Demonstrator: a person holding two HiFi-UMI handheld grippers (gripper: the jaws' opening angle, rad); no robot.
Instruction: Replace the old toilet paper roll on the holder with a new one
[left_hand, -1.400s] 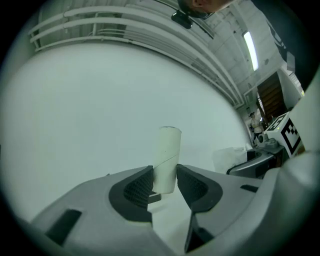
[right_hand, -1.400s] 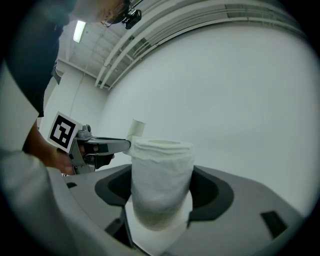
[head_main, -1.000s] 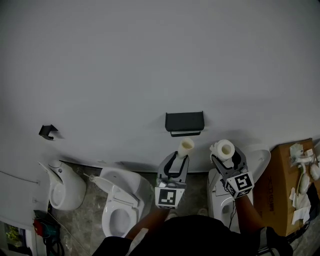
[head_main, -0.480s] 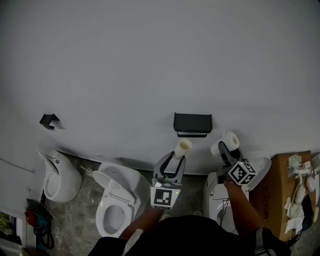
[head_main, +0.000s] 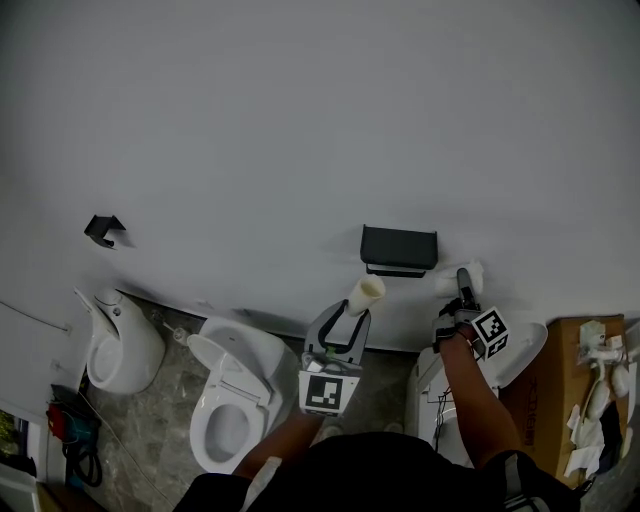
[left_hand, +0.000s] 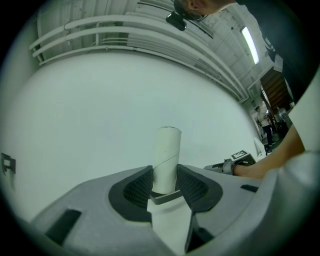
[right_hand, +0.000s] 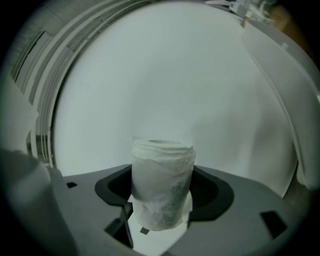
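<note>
A black paper holder (head_main: 399, 248) is fixed to the white wall, and I see no roll on it. My left gripper (head_main: 352, 316) hangs below and left of the holder, shut on a bare cardboard tube (head_main: 366, 294) that stands up between its jaws. In the left gripper view the tube (left_hand: 167, 157) rises from the left gripper (left_hand: 165, 184). My right gripper (head_main: 463, 285) is just right of the holder, close to the wall, shut on a full white paper roll (head_main: 446, 283). In the right gripper view the roll (right_hand: 162, 180) fills the right gripper (right_hand: 162, 202).
A white toilet (head_main: 235, 395) with its lid up stands below left, and a second white fixture (head_main: 120, 350) is further left. Another toilet (head_main: 505, 360) sits under my right arm. A cardboard box (head_main: 570, 390) stands at the right. A small black hook (head_main: 103, 229) is on the wall.
My right gripper has rolled over sideways and moved with the roll toward the wall, beside the holder's right end. The left gripper has drifted only slightly, still holding the tube.
</note>
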